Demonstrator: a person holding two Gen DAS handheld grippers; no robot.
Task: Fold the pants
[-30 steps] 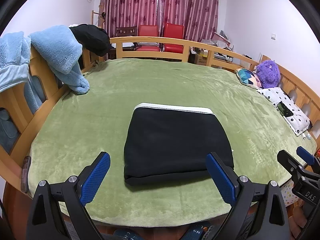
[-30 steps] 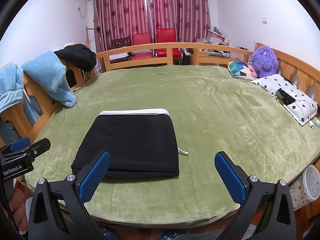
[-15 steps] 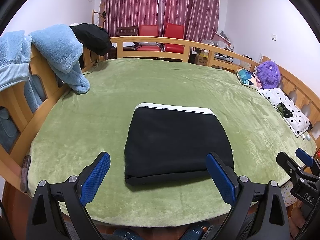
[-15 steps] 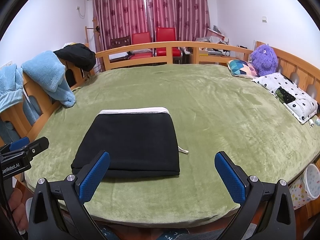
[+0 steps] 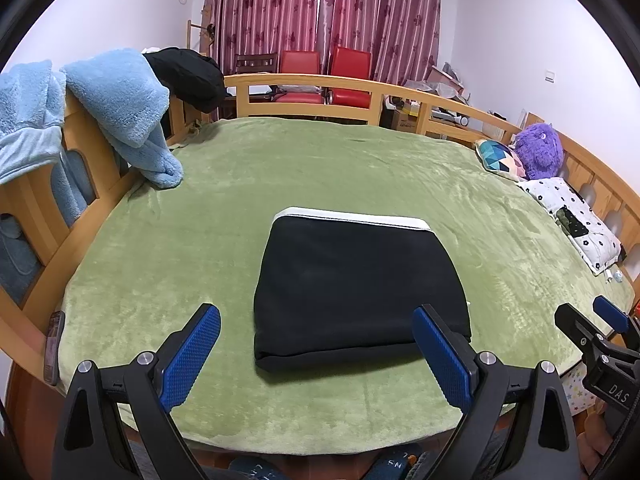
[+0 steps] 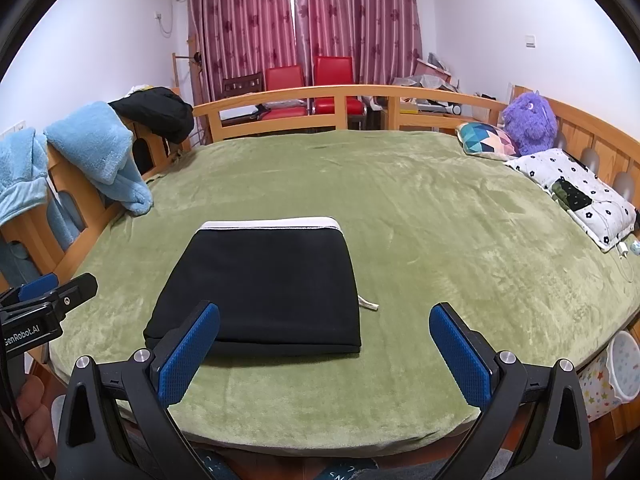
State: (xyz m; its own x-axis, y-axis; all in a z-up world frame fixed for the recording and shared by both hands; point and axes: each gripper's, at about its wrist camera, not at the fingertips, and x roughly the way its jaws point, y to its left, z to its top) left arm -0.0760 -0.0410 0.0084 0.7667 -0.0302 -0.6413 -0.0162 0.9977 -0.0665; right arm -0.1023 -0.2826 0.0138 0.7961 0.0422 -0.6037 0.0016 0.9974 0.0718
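While both tongs, left gripper (image 5: 316, 354) and right gripper (image 6: 324, 354), hang spread, soft limp pants (image 5: 358, 286) look graspable at near fold

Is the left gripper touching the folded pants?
Apart. In the right wrist view, the left gripper hangs off the bed's edge, green blanket between it and the pants.

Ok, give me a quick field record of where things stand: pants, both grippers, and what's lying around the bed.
pants: black, folded into a compact rectangle, white band at far edge, lying flat on green blanket
left gripper: open, empty, short of the near fold
right gripper: open, empty, near edge of bed
drawstring: pokes out on pants' right side
left rail: blue fleece
right side: purple plush toy, pillows
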